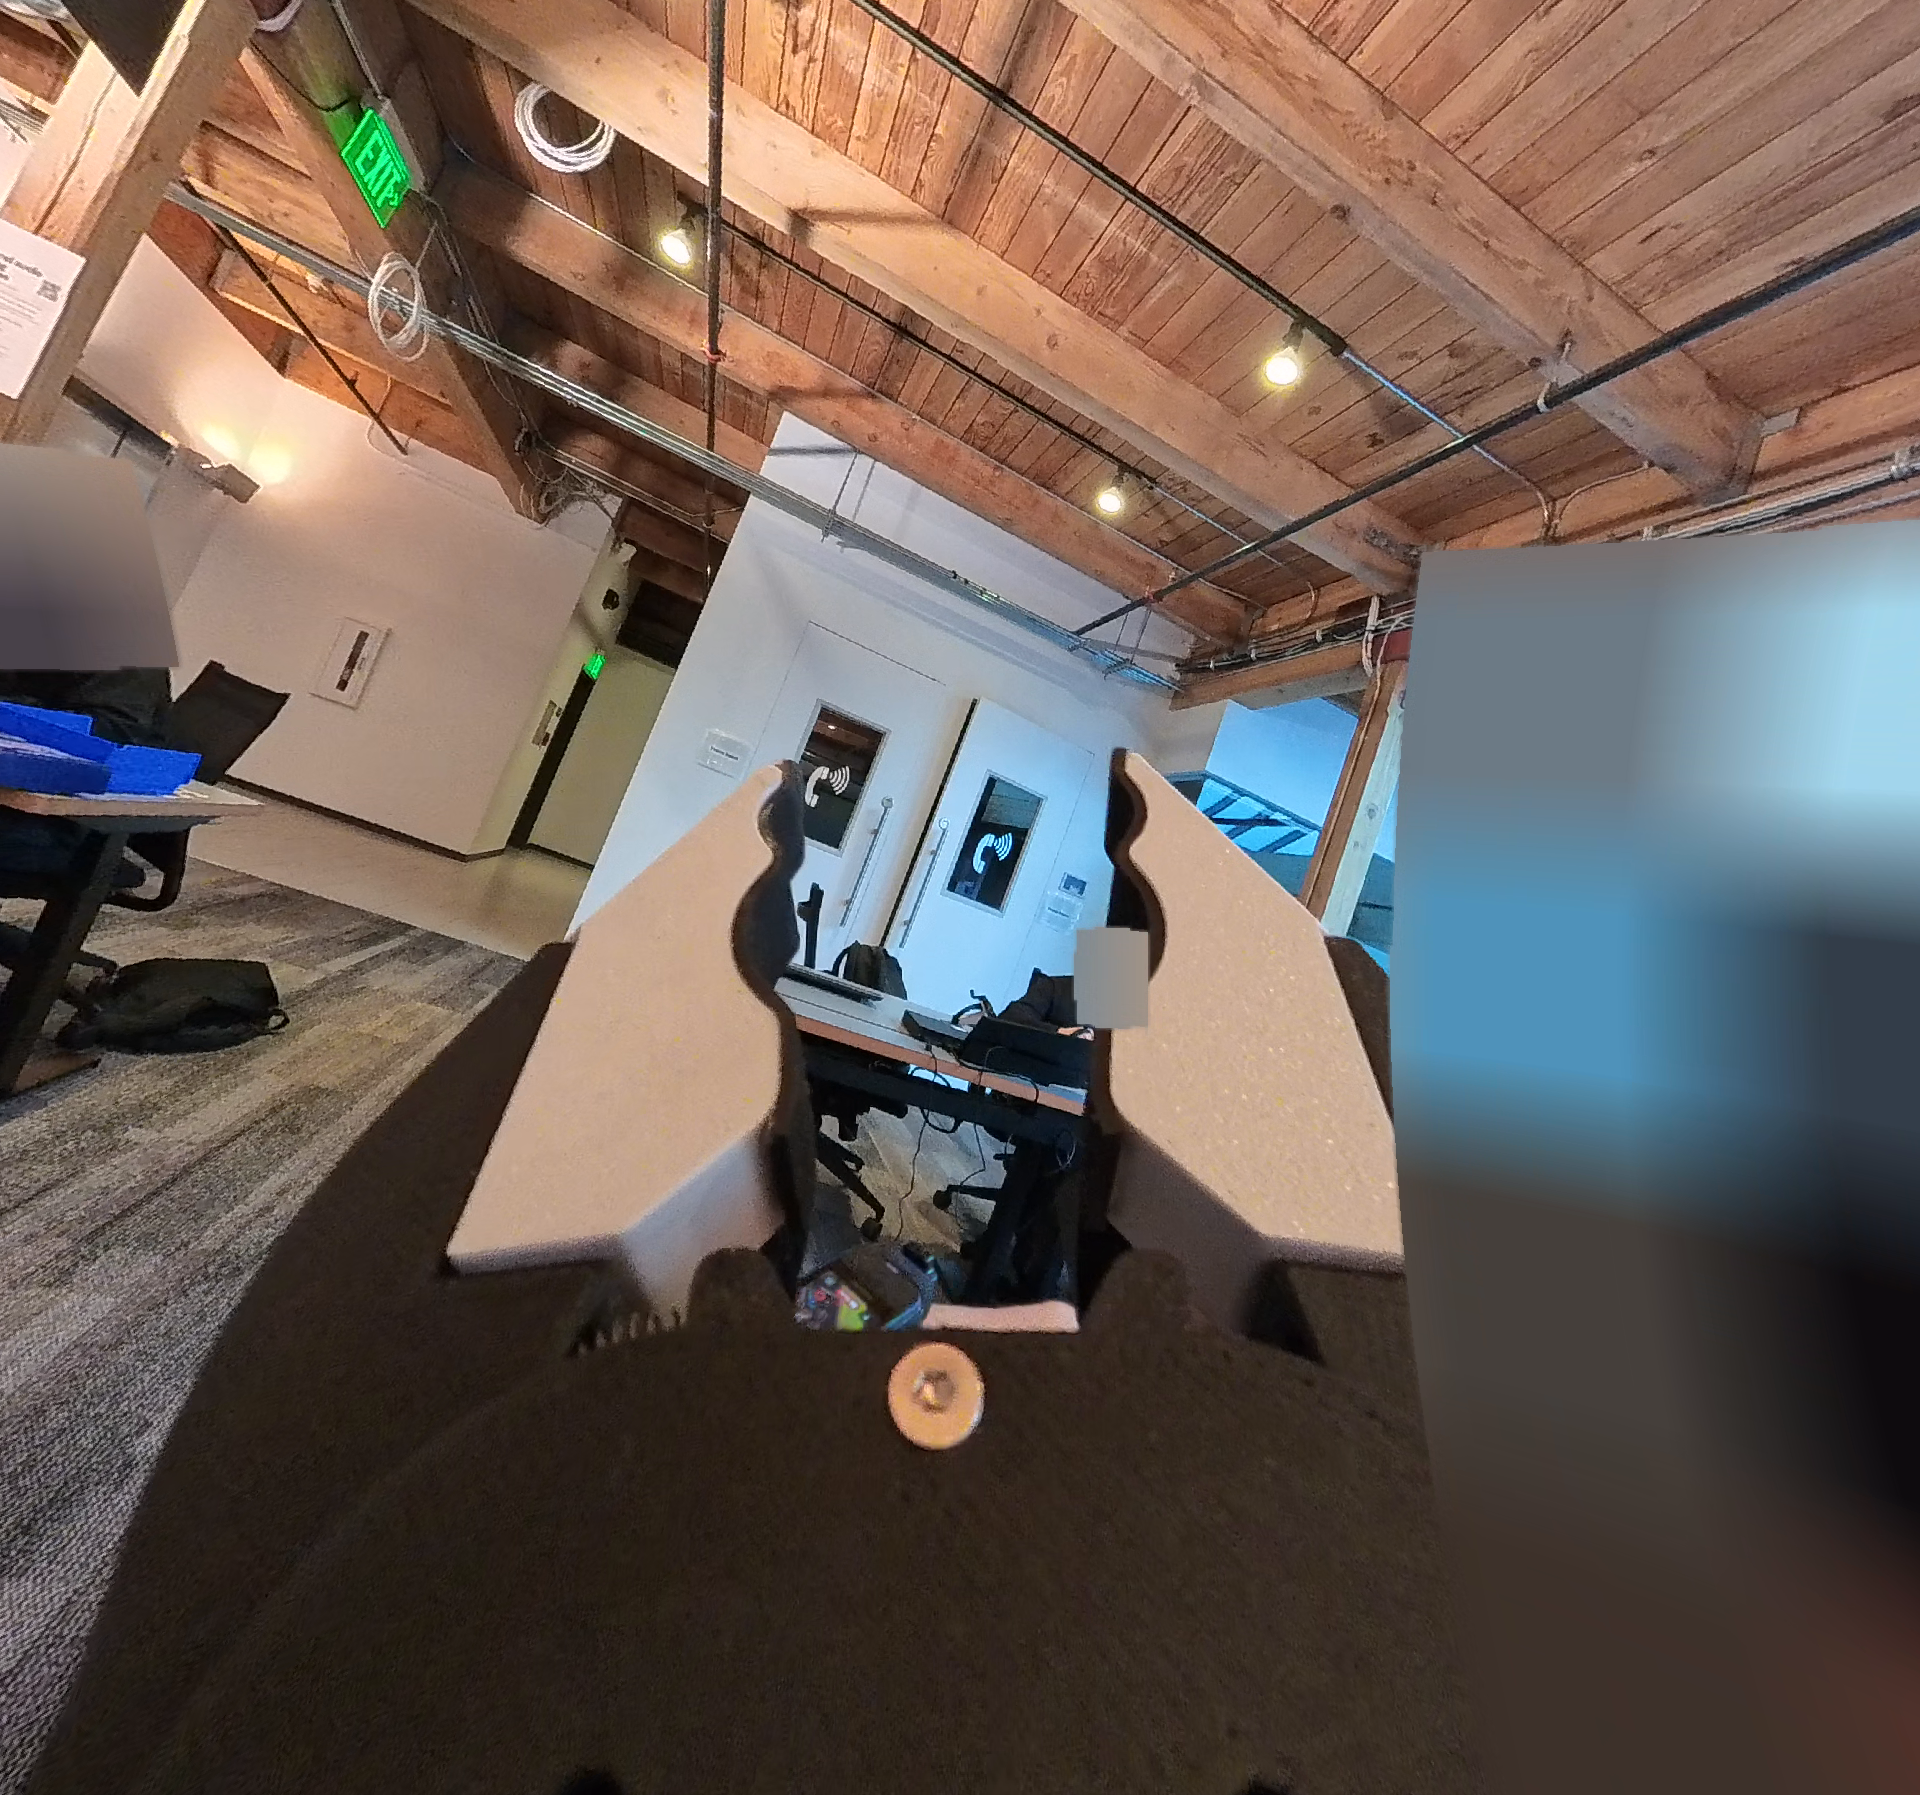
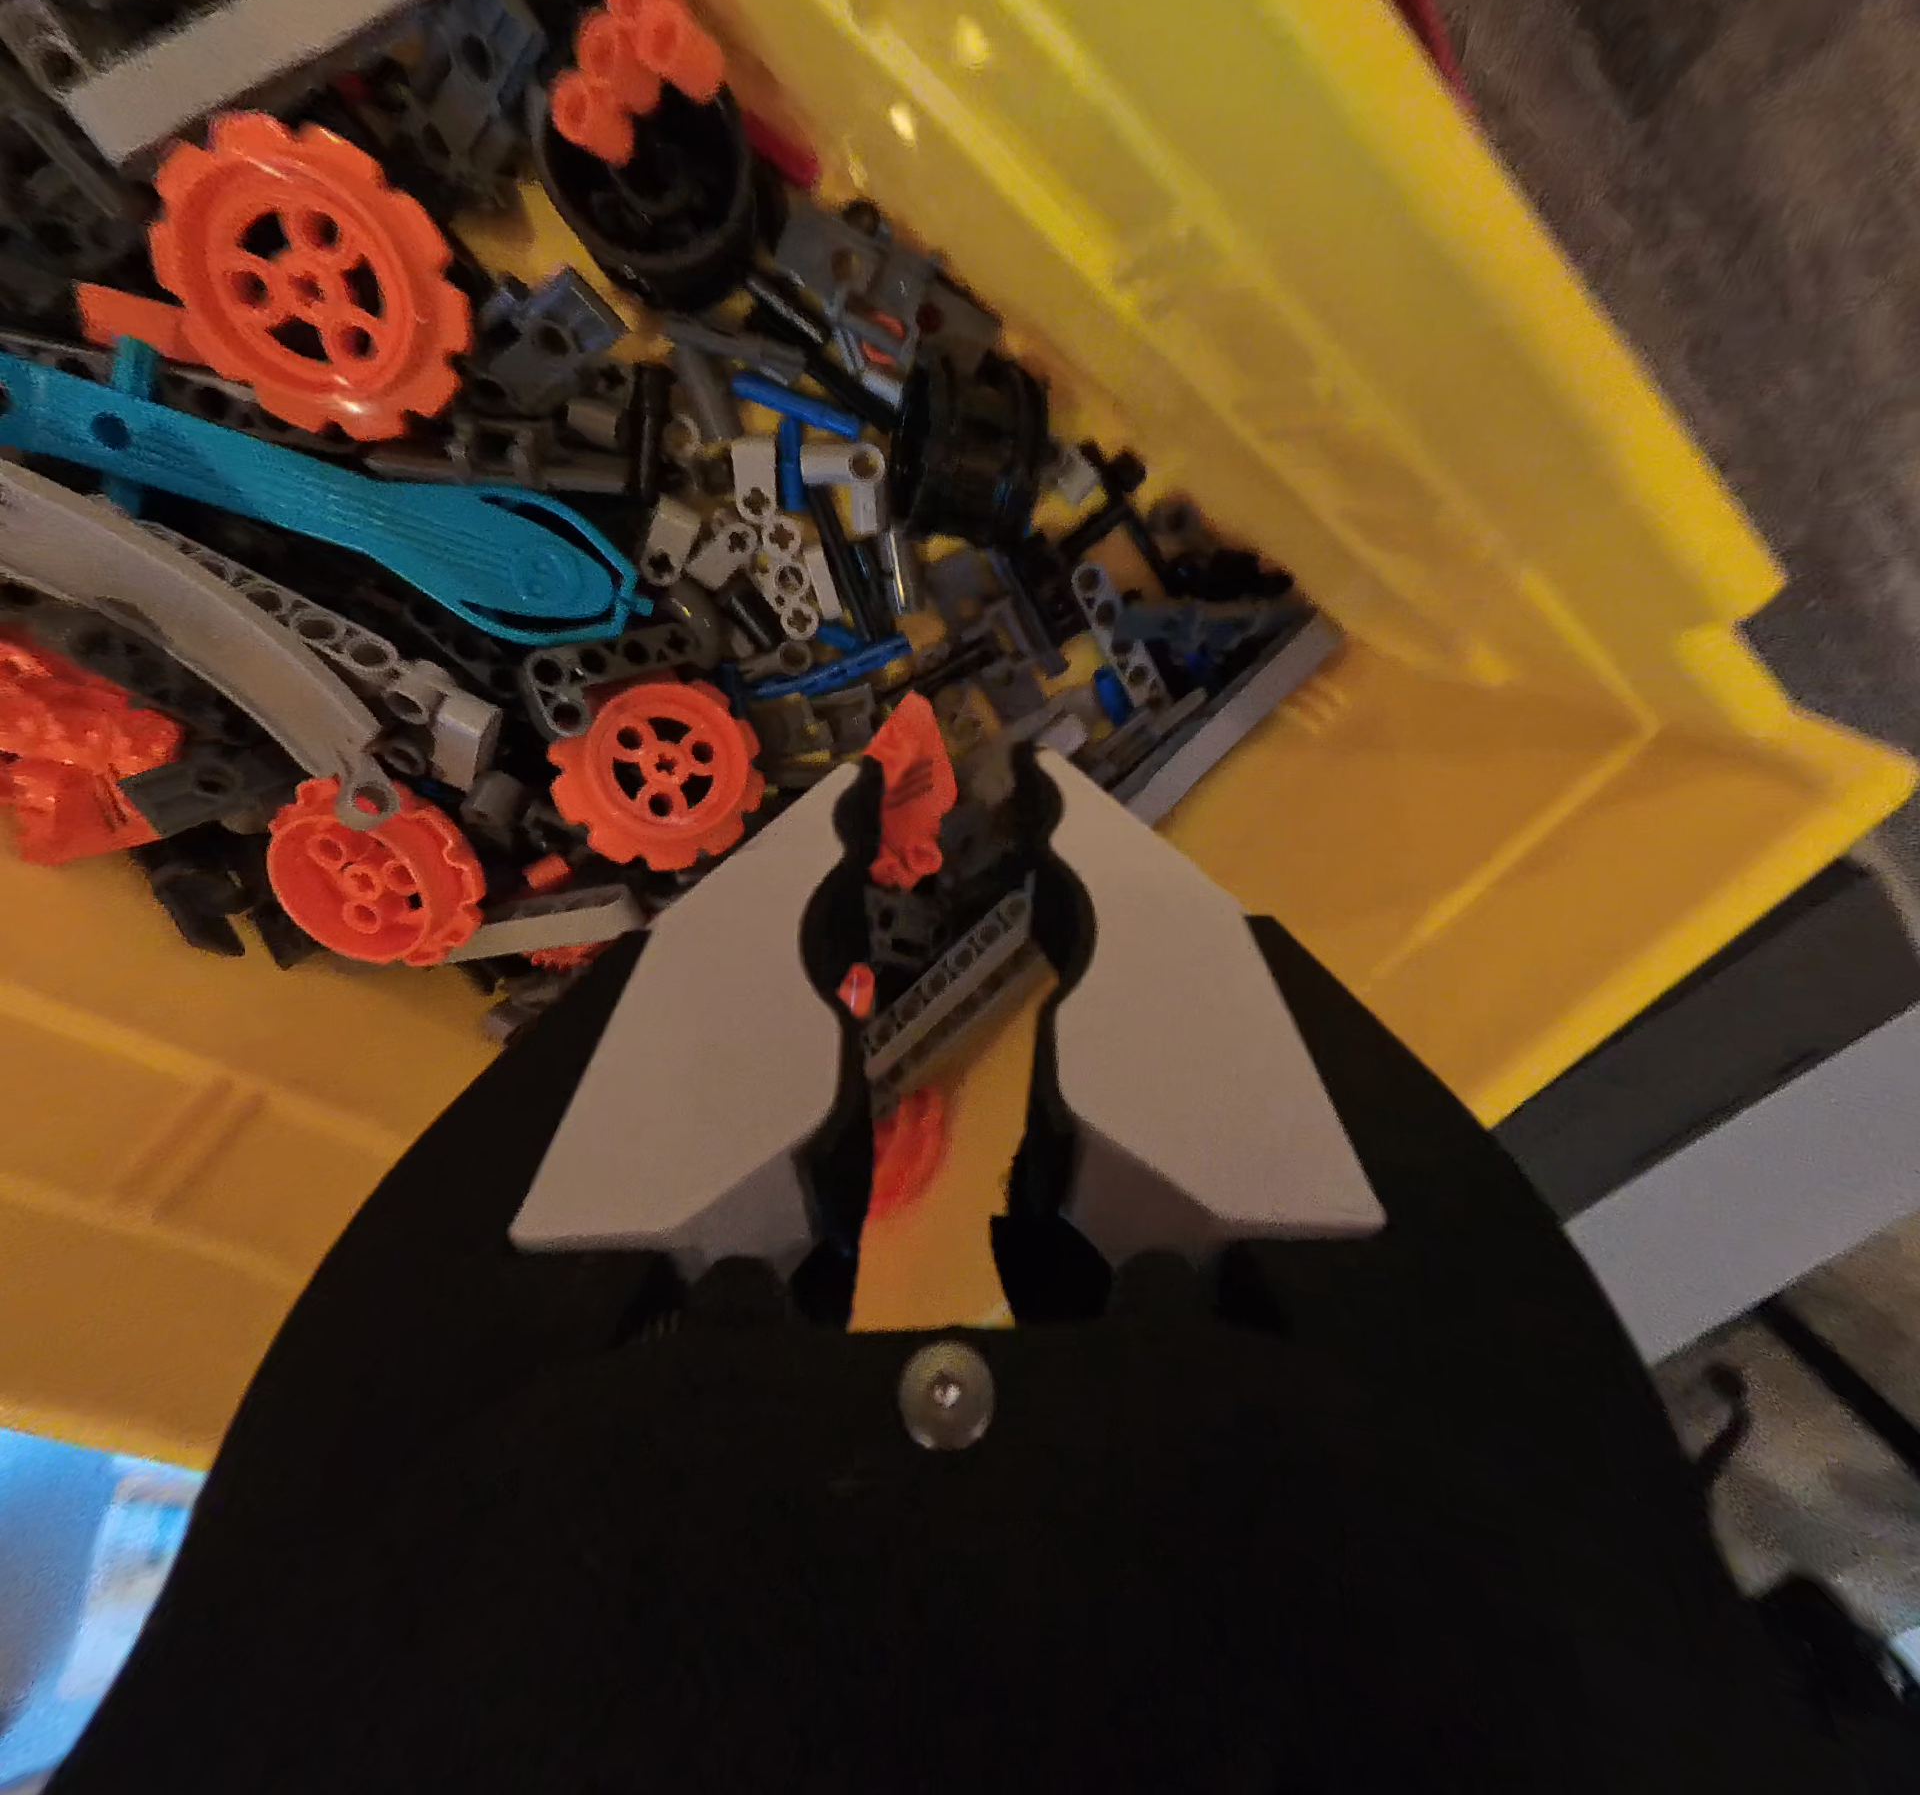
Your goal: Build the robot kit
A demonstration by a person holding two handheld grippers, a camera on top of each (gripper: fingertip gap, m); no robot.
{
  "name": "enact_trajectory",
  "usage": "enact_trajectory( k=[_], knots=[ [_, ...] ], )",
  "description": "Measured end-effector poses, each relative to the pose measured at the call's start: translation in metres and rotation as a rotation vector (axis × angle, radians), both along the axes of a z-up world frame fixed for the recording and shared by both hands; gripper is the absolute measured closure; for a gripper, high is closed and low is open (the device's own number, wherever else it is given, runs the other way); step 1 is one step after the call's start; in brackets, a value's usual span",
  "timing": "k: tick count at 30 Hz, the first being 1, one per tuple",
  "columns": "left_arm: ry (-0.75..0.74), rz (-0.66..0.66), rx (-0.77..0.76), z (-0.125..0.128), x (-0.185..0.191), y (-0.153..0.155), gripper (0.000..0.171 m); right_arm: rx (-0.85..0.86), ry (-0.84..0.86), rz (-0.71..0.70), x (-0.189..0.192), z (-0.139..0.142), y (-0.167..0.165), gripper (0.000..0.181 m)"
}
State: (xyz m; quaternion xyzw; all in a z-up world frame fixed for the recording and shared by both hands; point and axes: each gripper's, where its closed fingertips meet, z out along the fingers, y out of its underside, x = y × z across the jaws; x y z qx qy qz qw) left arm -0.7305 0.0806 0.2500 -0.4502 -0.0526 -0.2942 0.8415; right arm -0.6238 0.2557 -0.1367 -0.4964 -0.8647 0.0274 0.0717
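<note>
Right gripper (image 2: 943,769), jaws parted and empty, over yellow bin (image 2: 1299,311) of bricks; left gripper (image 1: 948,774) likewise, raised.

yellow bin (image 2: 1299,311): cut off top, left | grey beam (image 2: 951,1002): half hidden behind tongs

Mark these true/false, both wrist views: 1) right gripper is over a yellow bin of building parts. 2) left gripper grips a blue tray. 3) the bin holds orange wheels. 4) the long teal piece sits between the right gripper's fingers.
1) True: the right gripper is over the yellow bin, which is full of plastic building parts.
2) False: the left gripper is open and empty, aimed at a room with a wooden ceiling; the blue trays lie far off.
3) True: see the large orange wheel.
4) False: the teal piece lies apart, up and to the left.
</note>
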Motion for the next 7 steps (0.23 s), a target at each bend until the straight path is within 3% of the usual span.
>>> enact_trajectory(
  k=[1, 4, 7],
  knots=[
    [0.000, -0.002, -0.001, 0.000, 0.000, 0.000, 0.116, 0.030, -0.044, -0.025, 0.006, -0.003, 0.006, 0.151],
    [0.002, -0.007, -0.003, 0.000, 0.001, 0.001, 0.116, 0.121, -0.112, -0.025, 0.018, -0.004, 0.016, 0.149],
    [0.003, -0.002, 0.001, 0.000, 0.001, 0.000, 0.116, 0.178, -0.167, -0.139, 0.025, 0.000, 0.026, 0.135]
  ],
)
